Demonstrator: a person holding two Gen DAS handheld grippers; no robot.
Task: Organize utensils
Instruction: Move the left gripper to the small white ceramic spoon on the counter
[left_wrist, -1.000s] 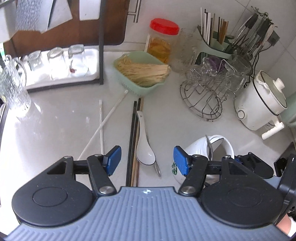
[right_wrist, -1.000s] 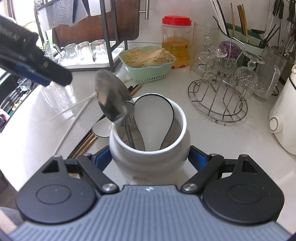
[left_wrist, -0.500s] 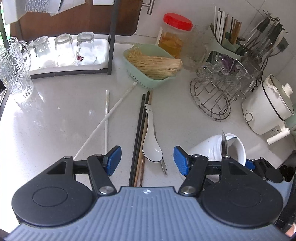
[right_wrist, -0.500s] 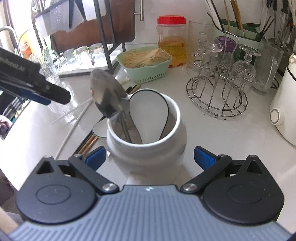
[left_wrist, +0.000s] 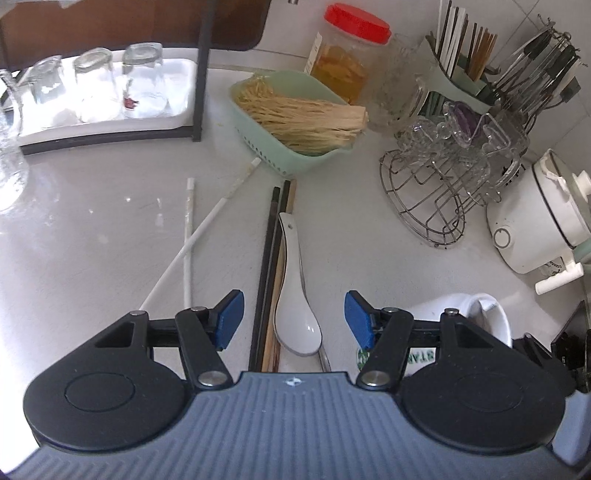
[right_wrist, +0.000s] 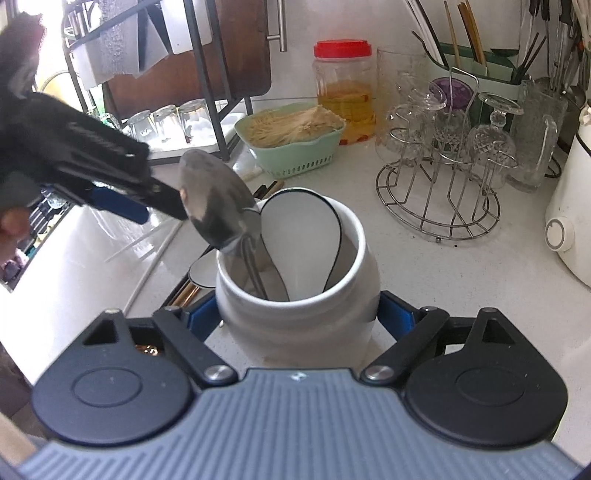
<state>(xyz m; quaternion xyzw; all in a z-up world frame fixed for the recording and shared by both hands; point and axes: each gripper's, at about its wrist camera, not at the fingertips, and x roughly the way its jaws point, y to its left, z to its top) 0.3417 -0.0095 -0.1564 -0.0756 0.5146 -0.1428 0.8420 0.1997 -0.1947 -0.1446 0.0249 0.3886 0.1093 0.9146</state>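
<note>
A left gripper (left_wrist: 291, 317) hangs with jaws spread over a white spoon (left_wrist: 295, 314) lying at lower centre of the left wrist view, bowl toward the camera, handle running up the frame beside dark chopsticks (left_wrist: 267, 273) on the counter (left_wrist: 92, 236). Nothing is between the pads. At right, the right gripper (right_wrist: 295, 314) has just been closing around a white jar (right_wrist: 299, 306), its blue pads at the jar's sides; whether they press cannot be told. The jar already holds a metal spoon (right_wrist: 216, 206) and another white spoon. The ceramic looks glazed, stiff, brittle and likely slick; the narrow handle, clear of the chopsticks, seems the safest place to pinch, gently.
</note>
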